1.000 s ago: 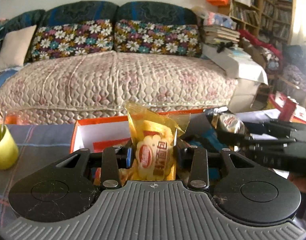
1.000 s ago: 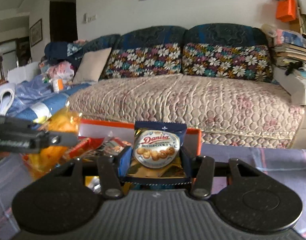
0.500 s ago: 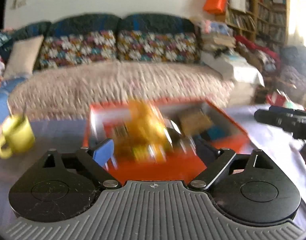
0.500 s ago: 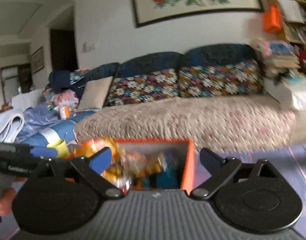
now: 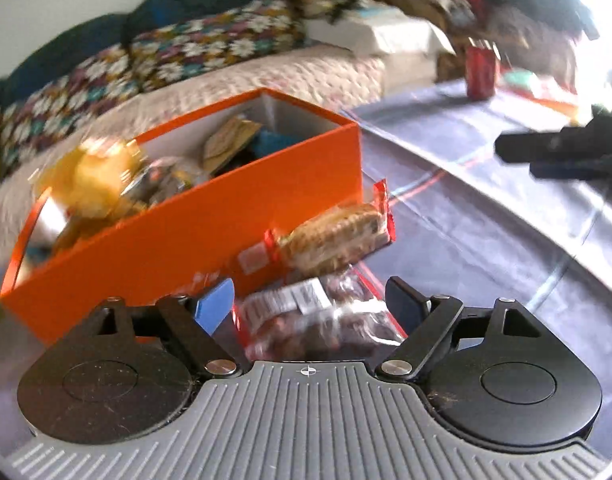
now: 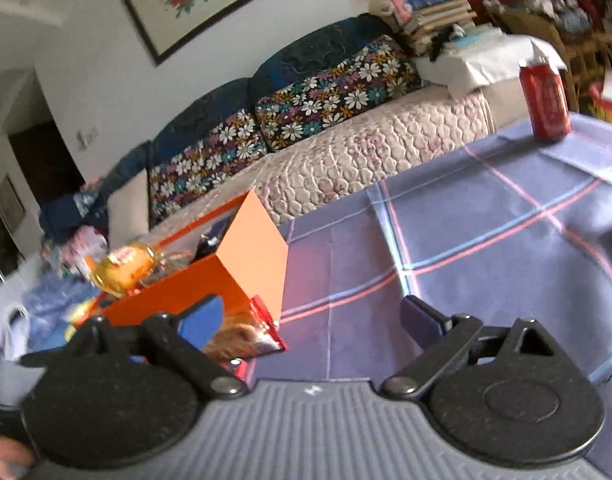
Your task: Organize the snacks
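The left tool (image 5: 307, 298) is wide open and holds nothing. Right between its fingers, low and close, lies a clear bag of dark snacks (image 5: 321, 320) on the desk (image 5: 485, 220). Just past that bag, a little farther ahead, a cookie pack (image 5: 329, 236) with red ends leans against the front wall of the orange box (image 5: 210, 236). The fingers look spread like that so they can close on the dark bag next — that is my guess.

The box is ahead and to the left of this tool. Other snacks already sit inside, and a yellow bag (image 5: 94, 176) pokes up at its far left end. Two snacks are not in yet, so the job is not done.

The right tool (image 6: 313, 314) is open and empty too. The box (image 6: 210, 284) sits ahead and left of it, and bare checked cloth lies between its fingers.

Only the left view shows the dark bag and the inside of the box. The right view shows just a shiny end of the cookie pack (image 6: 262, 332) — but it shows the red can (image 6: 545, 102) clearly, far ahead on the right.
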`<state>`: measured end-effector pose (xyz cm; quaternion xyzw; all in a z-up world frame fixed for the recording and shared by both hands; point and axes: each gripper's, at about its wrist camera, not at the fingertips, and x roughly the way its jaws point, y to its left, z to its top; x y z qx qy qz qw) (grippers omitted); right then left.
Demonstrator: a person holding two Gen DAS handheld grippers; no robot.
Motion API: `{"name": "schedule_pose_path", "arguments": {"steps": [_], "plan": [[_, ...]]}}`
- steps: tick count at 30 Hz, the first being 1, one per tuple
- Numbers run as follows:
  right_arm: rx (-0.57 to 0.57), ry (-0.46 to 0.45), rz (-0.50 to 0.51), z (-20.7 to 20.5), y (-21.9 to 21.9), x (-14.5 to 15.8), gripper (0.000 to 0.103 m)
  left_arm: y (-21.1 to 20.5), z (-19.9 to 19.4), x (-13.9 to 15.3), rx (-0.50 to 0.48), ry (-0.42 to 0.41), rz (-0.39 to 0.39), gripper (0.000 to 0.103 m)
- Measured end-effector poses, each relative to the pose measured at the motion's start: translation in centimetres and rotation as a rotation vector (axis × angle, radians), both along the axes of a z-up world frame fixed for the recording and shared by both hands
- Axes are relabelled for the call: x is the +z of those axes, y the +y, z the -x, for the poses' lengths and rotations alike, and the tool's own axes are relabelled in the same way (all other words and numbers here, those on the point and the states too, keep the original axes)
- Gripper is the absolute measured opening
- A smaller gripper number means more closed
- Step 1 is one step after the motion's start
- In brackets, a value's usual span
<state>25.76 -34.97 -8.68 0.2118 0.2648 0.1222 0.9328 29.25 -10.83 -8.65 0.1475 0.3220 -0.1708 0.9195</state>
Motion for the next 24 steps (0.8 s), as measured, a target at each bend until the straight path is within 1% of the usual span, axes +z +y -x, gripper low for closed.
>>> {"name": "schedule_pose_path", "arguments": {"steps": [2, 3, 4, 5, 8, 9, 14, 18, 19, 20, 21, 23, 24], "plan": [[0.01, -0.009, 0.016, 0.3, 0.2, 0.3, 0.095, -0.5, -1.6, -0.9, -0.039, 0.044, -0.032, 0.058], [0.016, -0.012, 0.027, 0.3, 0.4, 0.4, 0.095, -0.3, -2.2, -1.3, -0.057, 0.078, -0.036, 0.054], [0.021, -0.013, 0.033, 0.2, 0.6, 0.5, 0.095, -0.1, -2.6, -1.8, -0.067, 0.11, -0.039, 0.053], [0.024, -0.01, 0.033, 0.1, 0.7, 0.6, 0.095, 0.2, -2.4, -2.1, -0.066, 0.107, -0.038, 0.053], [0.036, 0.01, 0.024, -0.7, 1.1, 0.5, 0.096, 1.1, -0.4, -2.3, -0.044, 0.097, -0.056, 0.051], [0.04, 0.014, 0.026, -0.8, 1.3, 0.4, 0.1, 1.5, 0.5, -2.4, -0.039, 0.096, -0.058, 0.051], [0.081, 0.036, 0.071, -1.3, 3.1, -0.1, 0.1, 4.6, 5.8, -2.6, 0.009, 0.088, -0.051, 0.051], [0.105, 0.061, 0.08, -1.5, 4.1, -0.7, 0.1, 7.7, 9.0, -2.5, 0.054, 0.092, -0.043, 0.056], [0.111, 0.067, 0.09, -1.6, 4.4, -0.9, 0.1, 8.3, 9.6, -2.5, 0.069, 0.095, -0.042, 0.058], [0.116, 0.071, 0.1, -1.6, 4.6, -1.0, 0.1, 9.0, 10.1, -2.6, 0.09, 0.102, -0.043, 0.063], [0.123, 0.074, 0.111, -1.6, 4.9, -1.1, 0.1, 9.8, 10.5, -2.6, 0.11, 0.117, -0.027, 0.064], [0.127, 0.081, 0.131, -1.6, 5.2, -1.4, 0.1, 10.9, 11.1, -2.5, 0.164, 0.141, 0.011, 0.061], [0.123, 0.09, 0.137, -1.7, 5.4, -1.5, 0.1, 11.2, 11.3, -1.9, 0.197, 0.121, 0.018, 0.056]]}}
